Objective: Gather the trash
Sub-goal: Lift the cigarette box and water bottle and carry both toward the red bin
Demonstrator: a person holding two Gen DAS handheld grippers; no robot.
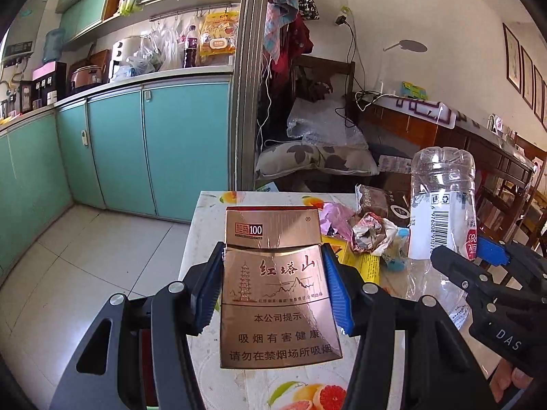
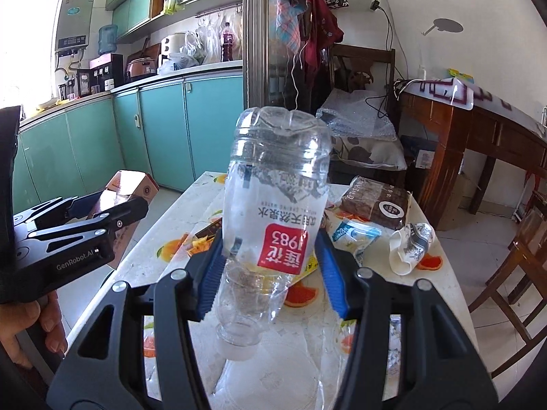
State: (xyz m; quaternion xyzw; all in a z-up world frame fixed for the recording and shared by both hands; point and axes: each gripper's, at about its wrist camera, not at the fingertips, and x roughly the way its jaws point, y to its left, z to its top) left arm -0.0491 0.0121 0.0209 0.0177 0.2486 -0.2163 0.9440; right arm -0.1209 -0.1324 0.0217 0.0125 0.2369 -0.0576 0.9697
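Note:
My left gripper (image 1: 271, 273) is shut on a copper-coloured cigarette pack (image 1: 273, 294) and holds it above the near left part of the table; it also shows in the right wrist view (image 2: 130, 184). My right gripper (image 2: 270, 263) is shut on an empty clear plastic water bottle (image 2: 273, 198) with a red label, held upside down, neck toward me; the bottle also shows in the left wrist view (image 1: 441, 201). Wrappers lie on the table: a brown snack bag (image 2: 376, 201), a blue-white packet (image 2: 355, 235), a crumpled paper cup (image 2: 410, 246), a crumpled wrapper (image 1: 369, 235) and a yellow packet (image 1: 362, 263).
The small table (image 2: 444, 287) has a fruit-print cover. Teal kitchen cabinets (image 1: 154, 147) stand at the left. A chair with cushion and plastic bags (image 1: 324, 143) is behind the table, a wooden desk (image 2: 478, 136) at the right, a wooden chair (image 2: 512, 273) at the near right.

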